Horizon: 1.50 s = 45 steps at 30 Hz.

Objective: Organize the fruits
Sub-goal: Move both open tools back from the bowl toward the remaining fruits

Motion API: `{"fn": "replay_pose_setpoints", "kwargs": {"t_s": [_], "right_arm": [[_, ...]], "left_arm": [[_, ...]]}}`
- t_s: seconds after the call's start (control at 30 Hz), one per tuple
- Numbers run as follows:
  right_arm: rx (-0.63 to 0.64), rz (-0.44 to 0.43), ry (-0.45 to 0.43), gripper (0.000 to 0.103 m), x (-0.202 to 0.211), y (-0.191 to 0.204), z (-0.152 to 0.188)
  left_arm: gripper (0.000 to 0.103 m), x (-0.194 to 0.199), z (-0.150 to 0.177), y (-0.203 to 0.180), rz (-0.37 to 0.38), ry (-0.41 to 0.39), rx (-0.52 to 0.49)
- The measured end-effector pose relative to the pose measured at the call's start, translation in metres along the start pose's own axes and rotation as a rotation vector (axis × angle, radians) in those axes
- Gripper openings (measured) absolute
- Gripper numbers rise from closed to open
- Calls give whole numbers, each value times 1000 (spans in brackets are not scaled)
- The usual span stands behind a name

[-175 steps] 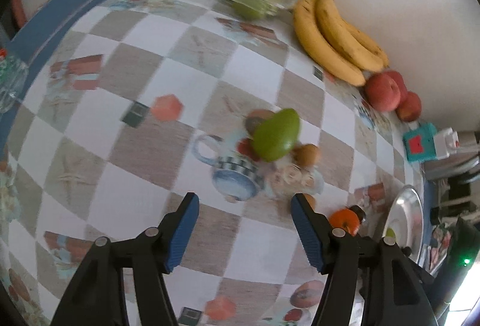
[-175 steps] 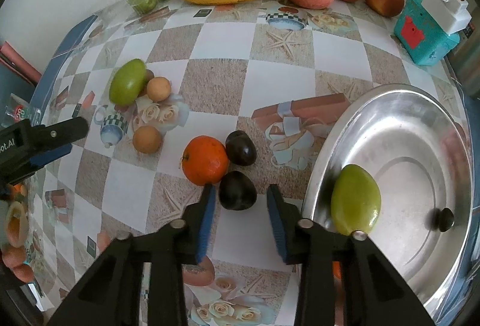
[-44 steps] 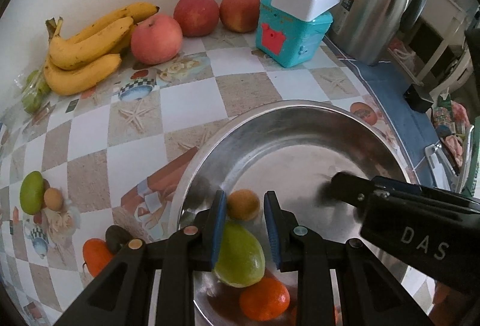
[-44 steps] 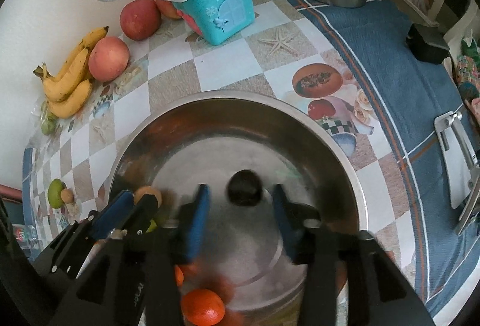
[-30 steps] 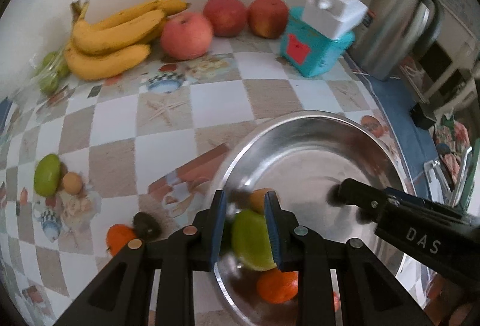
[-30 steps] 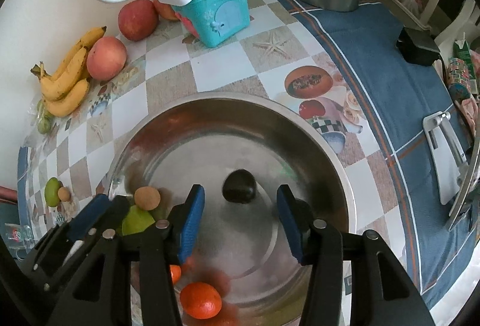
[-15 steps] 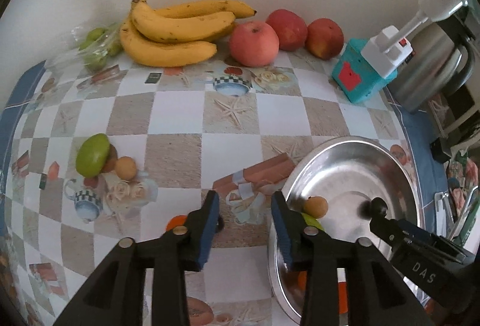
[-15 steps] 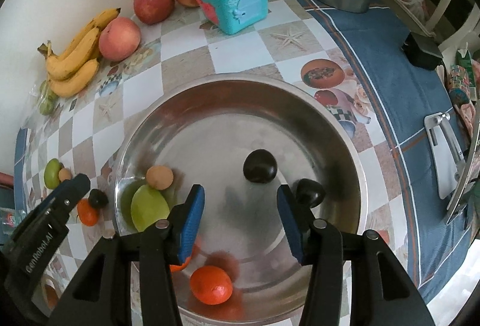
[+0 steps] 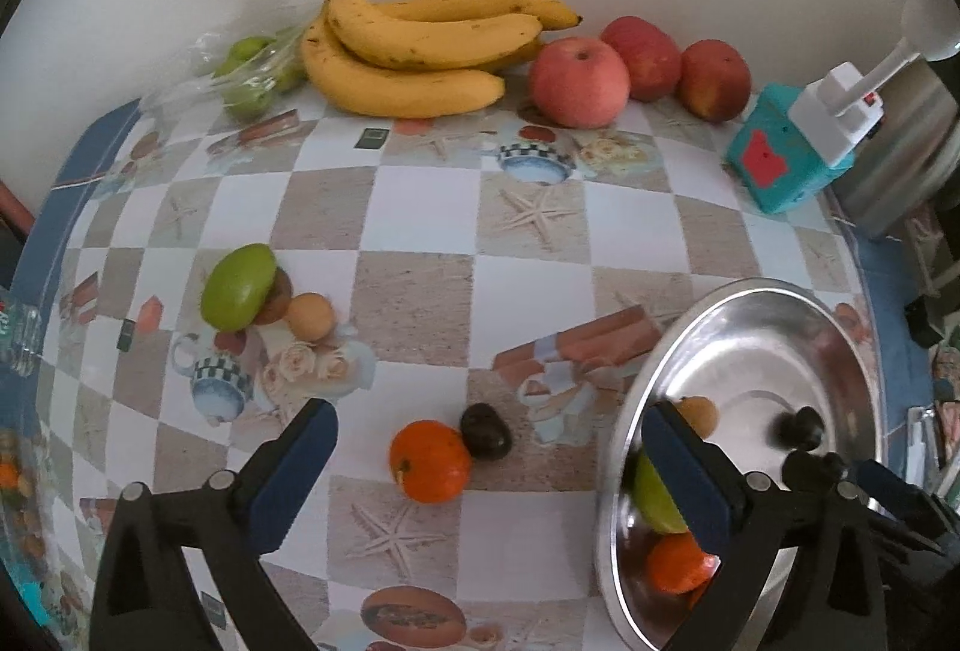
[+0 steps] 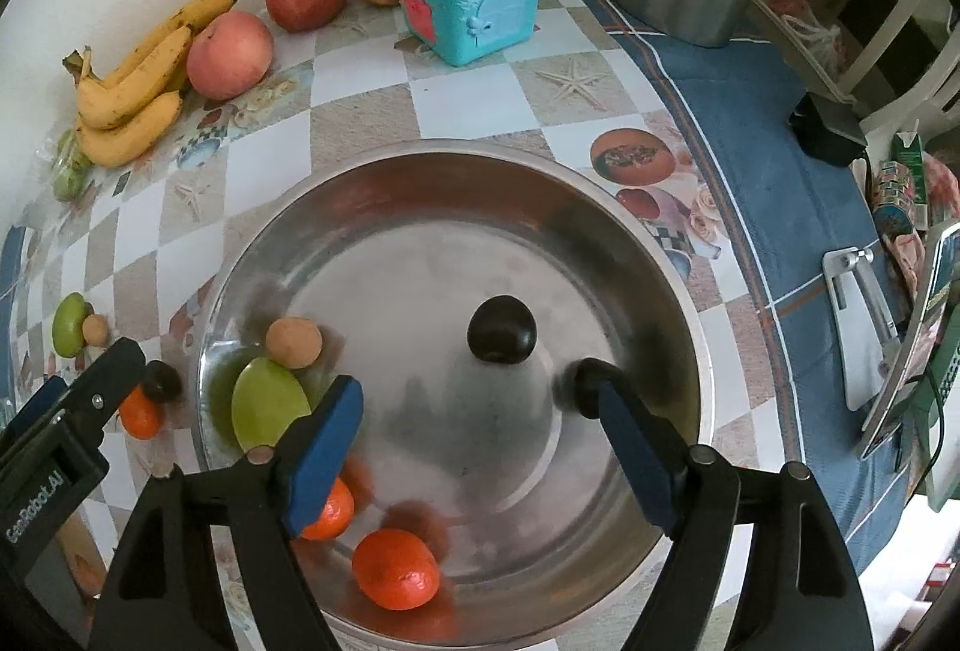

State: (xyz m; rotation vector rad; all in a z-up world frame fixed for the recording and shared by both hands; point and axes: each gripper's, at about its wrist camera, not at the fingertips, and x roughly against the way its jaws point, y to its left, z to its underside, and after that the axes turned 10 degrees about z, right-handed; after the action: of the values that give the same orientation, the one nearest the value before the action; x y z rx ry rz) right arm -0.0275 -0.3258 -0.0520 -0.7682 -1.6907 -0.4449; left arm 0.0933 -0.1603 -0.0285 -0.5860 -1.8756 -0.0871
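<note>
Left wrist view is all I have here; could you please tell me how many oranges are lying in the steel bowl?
Observer: Two. One orange lies by the near wall of the steel bowl; a second orange sits partly behind a finger in the right wrist view.
Operator: Thank you. Is the right gripper holding anything?
Observer: No. The right gripper has nothing between its fingers, which are opening above the bowl.
Operator: And the green fruit that my finger half hides?
Observer: The green fruit lies whole by the bowl's wall, right beside a tan fruit.
</note>
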Motion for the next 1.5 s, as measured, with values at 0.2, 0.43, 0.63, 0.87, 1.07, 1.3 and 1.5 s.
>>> {"fn": "replay_pose_setpoints", "kwargs": {"t_s": [0.2,0.43,0.63,0.87,1.07,1.3,1.5], "right_arm": [[-14,5,5,82,0,-3,0],[-24,3,11,82,3,-8,3],[-24,4,-1,82,7,-5,6],[17,24,1,82,7,10,11],[50,11,-26,82,14,33,18],[91,-50,-78,82,31,70,23],[148,-110,-102,82,43,103,27]], "left_arm": [[103,3,-1,2,2,8,-9],[103,13,-1,4,21,9,-34],[103,19,2,21,-10,18,-56],[103,27,2,61,-118,5,-56],[103,34,5,110,-162,1,34],[103,46,10,157,-182,-19,132],[103,60,10,179,-168,-53,191]]}}
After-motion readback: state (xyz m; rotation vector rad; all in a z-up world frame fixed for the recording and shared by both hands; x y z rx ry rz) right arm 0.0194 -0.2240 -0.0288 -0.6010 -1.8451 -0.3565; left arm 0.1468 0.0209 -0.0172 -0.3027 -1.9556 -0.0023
